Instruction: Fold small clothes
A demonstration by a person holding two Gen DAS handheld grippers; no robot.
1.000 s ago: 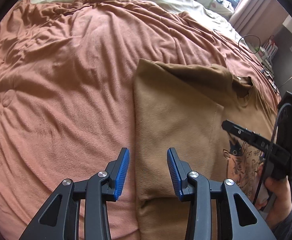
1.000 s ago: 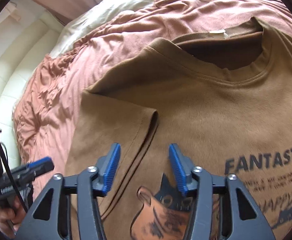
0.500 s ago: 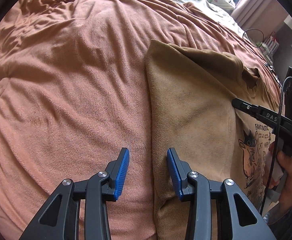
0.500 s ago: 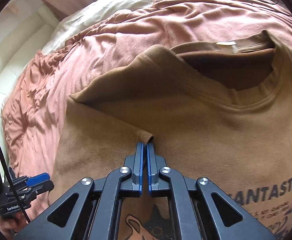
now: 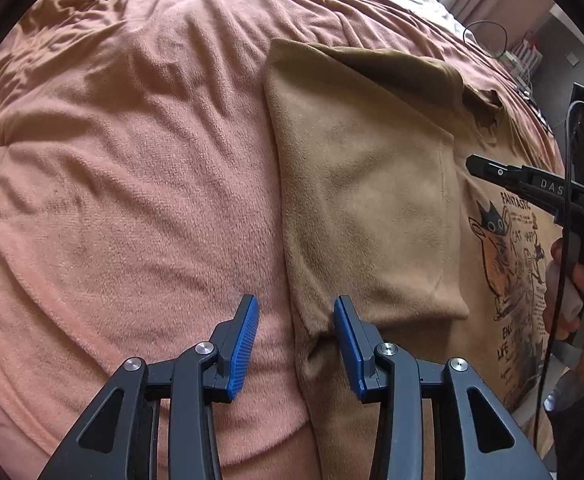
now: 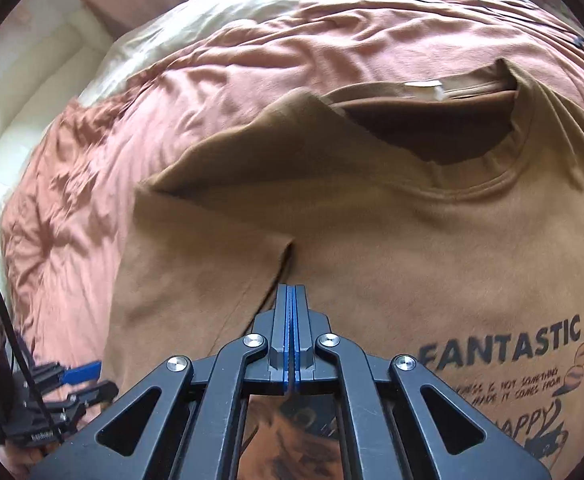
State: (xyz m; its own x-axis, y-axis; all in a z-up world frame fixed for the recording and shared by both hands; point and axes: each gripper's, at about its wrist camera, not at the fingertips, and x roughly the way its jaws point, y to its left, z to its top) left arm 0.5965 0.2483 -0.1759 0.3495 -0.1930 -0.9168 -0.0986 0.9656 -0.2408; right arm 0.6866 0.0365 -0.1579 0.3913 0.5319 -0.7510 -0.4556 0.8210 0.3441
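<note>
While the brown T-shirt (image 6: 392,240) lies flat on the pink bedspread (image 5: 132,160), only its one side panel and sleeve are folded inward; the rest looks undone. Its print reads "FANTASTIC". The right gripper (image 6: 291,294) is pressed together at the sleeve hem, whether pinching cloth I cannot tell; the left gripper (image 5: 294,322) is spread over the folded edge.

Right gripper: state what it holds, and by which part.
The right gripper is shut on the brown T-shirt, pinching the hem of its folded-in sleeve.
</note>
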